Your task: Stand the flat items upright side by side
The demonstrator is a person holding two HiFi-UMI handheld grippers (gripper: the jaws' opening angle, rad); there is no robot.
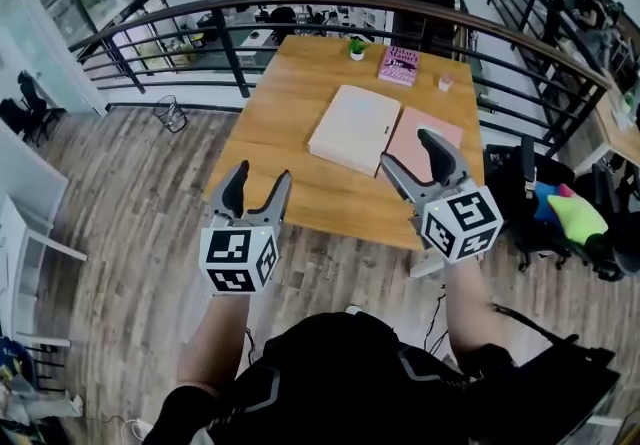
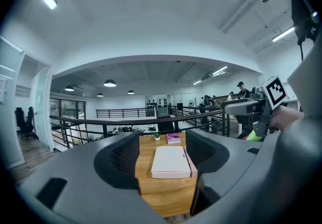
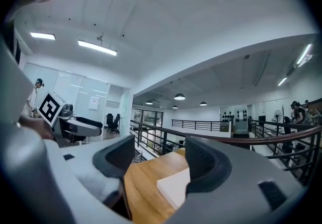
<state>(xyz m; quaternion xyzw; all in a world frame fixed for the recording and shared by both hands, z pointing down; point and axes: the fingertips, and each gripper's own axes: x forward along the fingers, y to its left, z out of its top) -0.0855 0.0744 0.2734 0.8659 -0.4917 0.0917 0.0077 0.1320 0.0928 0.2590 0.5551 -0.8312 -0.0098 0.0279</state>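
Okay, both sets of fingers are spread and empty. Your left gripper [image 1: 260, 178] and right gripper [image 1: 405, 148] hover near the front edge of the worktop [image 1: 290, 103]. The cream box [image 1: 355, 128] lies flat mid-worktop, against or slightly over the pink flat item [image 1: 415, 121] on its right. The purple book [image 1: 399, 64] lies flat at the far edge, well apart. I'd start with the cream box: pinch one long edge, tip it up, and brace the far face with your other gripper. Lift cleanly so the pink one doesn't get dragged toward the right edge.
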